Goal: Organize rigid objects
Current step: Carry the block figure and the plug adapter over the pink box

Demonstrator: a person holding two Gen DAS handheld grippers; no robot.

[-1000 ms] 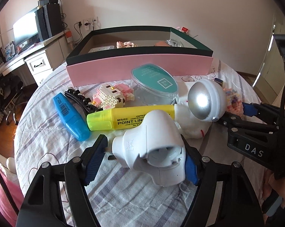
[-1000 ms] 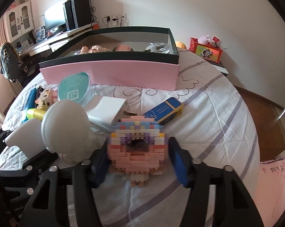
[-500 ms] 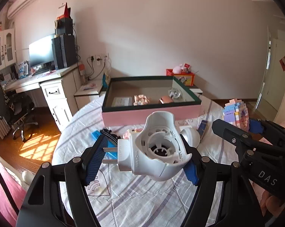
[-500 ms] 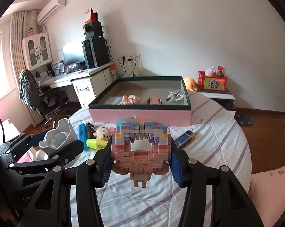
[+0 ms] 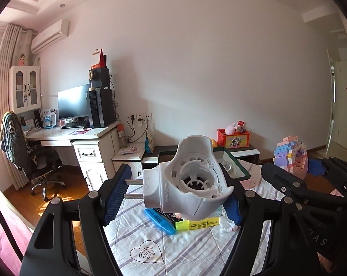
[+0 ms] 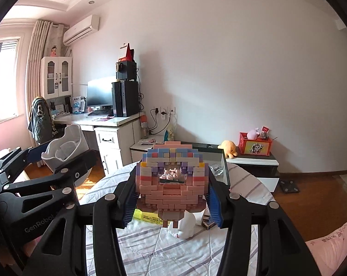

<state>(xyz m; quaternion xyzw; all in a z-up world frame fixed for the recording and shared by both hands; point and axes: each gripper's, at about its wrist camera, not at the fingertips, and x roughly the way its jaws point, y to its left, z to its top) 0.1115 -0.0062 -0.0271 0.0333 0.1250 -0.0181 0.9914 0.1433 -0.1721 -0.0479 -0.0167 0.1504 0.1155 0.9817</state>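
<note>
My left gripper (image 5: 177,193) is clamped across the white plug adapter (image 5: 187,181), its prongs pointing to nine o'clock against the left pad. My right gripper (image 6: 172,197) pinches the brick-built ring model (image 6: 172,184) by its flanks, hole facing me. Both are lifted clear of the table (image 6: 150,246). The green-rimmed box (image 5: 233,161) lies ahead at twelve o'clock, and the right gripper seems nearer its open side. Its floor is mostly hidden behind my loads, so free space there is unclear.
</note>
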